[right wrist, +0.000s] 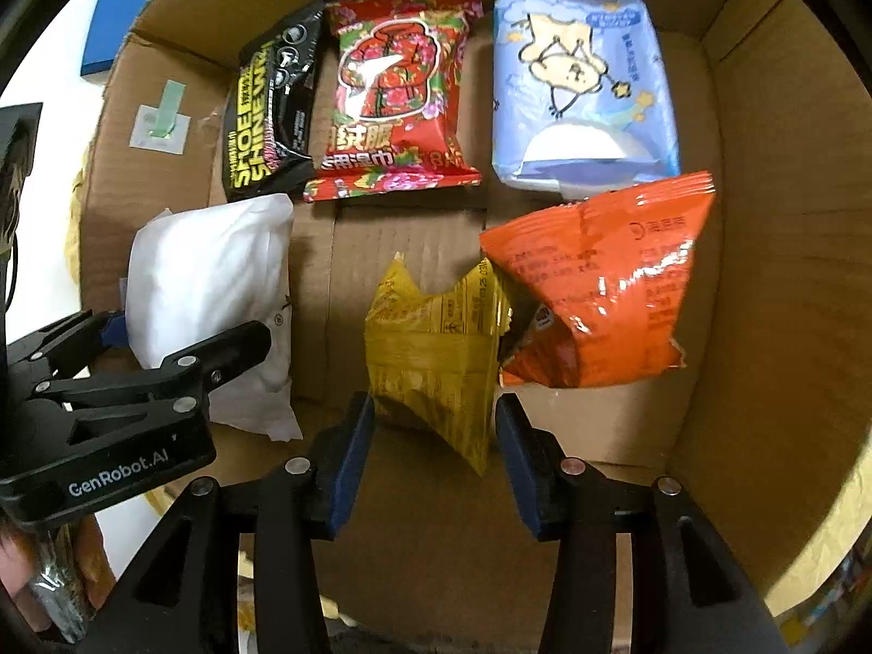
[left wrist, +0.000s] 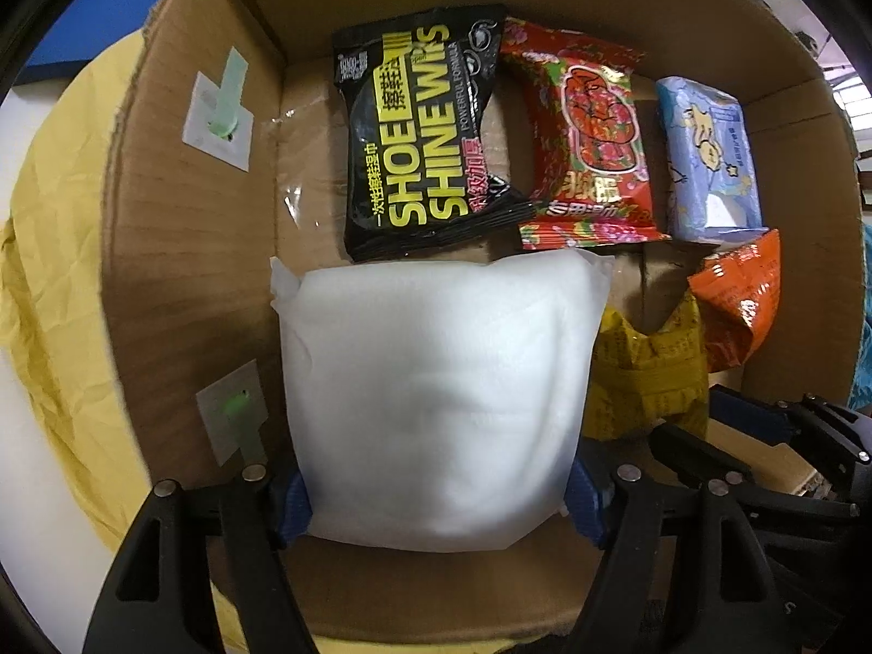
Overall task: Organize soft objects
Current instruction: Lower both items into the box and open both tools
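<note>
Cardboard box (right wrist: 763, 283): open-topped, corrugated brown walls, creased floor, two translucent adhesive hooks (left wrist: 220, 109) stuck on the left wall.

Left gripper (left wrist: 436, 512): jaws spread wide around the near end of a white soft pack (left wrist: 436, 392), blue pads against both its sides; the pack is pillow-shaped, matte and slightly wrinkled, lying on the box floor at the left wall.

Right gripper (right wrist: 433, 436): jaws partly open on either side of the lower corner of a yellow crinkled foil packet (right wrist: 436, 354); whether the pads actually press it cannot be told. The packet lies mid-floor, touching an orange glossy foil bag (right wrist: 599, 294) on its right, which is crumpled and puffed.

Back row, flat on the floor: black "SHOE SHINE WIPES" pouch (left wrist: 419, 136), red floral wet-wipe pack (left wrist: 588, 147) beside it with edges overlapping, and a pale blue tissue pack (right wrist: 583, 87) with a cartoon print, brick-shaped.

Yellow wrinkled cloth (left wrist: 49, 250) lies outside the left wall.
</note>
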`<state>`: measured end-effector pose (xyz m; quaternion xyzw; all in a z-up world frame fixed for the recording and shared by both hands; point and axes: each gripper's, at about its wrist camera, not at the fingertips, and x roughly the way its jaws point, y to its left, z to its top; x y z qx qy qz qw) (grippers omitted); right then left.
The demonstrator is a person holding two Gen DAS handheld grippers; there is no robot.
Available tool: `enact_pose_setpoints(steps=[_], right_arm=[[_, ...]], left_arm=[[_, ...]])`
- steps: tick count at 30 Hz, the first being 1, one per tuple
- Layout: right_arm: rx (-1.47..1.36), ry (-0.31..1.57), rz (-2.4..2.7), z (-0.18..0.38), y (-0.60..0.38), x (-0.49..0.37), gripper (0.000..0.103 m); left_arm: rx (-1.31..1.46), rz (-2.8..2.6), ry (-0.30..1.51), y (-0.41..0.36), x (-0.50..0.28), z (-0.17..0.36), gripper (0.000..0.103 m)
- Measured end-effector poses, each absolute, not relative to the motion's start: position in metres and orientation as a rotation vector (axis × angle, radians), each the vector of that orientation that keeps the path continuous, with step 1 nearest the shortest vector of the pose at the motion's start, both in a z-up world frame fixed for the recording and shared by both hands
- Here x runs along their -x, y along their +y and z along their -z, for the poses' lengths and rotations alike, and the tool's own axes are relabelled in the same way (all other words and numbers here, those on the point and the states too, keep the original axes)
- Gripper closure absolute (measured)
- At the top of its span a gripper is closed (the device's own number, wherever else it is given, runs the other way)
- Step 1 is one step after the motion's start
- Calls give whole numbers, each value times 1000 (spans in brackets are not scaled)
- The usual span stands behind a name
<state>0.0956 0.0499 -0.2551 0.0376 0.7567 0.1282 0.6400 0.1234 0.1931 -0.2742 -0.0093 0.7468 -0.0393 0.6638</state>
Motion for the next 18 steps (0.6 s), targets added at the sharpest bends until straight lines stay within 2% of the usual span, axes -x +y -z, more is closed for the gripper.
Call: enact_pose_setpoints(steps=[3,5,10,12,14,16,18], right_arm=[[-75,1711,-300,237,40,-88,50],[-65,1699,-300,227,36,-84,45],[-51,1675,-285,213,25,-87,42],[-43,1667,-269,202,23,-82,35],[-37,1655,-246,199,16,-85,30],[-35,1644,-224,197,8,-92,28],[-20,1631,-193,193,2,-96,26]], left_arm=[[13,85,1683,194,-125,271,31],[10,85,1685,192,-124,268,31],[-2,81,1691,186,-126,275,29],[-16,70,1678,185,-127,273,29],[-24,60,1661,184,-128,270,24],[-26,52,1641,184,-130,265,8],[-16,45,1614,185,-132,258,7]])
